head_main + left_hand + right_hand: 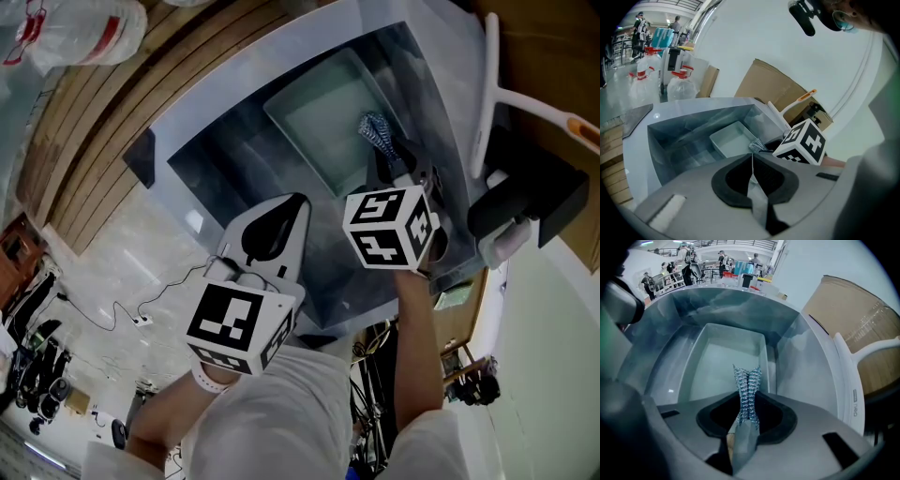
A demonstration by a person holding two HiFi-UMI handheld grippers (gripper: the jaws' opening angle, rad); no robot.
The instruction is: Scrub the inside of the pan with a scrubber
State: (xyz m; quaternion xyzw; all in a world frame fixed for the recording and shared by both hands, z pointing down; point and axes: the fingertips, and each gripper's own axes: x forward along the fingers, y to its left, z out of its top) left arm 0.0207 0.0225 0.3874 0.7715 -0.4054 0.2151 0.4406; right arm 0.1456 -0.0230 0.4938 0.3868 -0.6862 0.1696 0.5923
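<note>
A pale rectangular pan (323, 117) lies inside the steel sink (192, 127). My right gripper (392, 159) is shut on a silvery-blue mesh scrubber (377, 131), which hangs over the pan's right side, near its rim. In the right gripper view the scrubber (747, 385) sticks out past the right gripper (743, 422) above the pan (722, 364); I cannot tell if it touches. My left gripper (298, 202) is shut and empty, held above the sink's near wall. In the left gripper view the left gripper (752, 157) points toward the pan (731, 140) and the scrubber (758, 146).
A white faucet (487, 89) rises at the sink's right side, with a cardboard box (853, 319) behind it. Plastic bottles (679, 84) stand beyond the sink's far end. A white plastic bag (84, 33) lies on the wooden slats at upper left.
</note>
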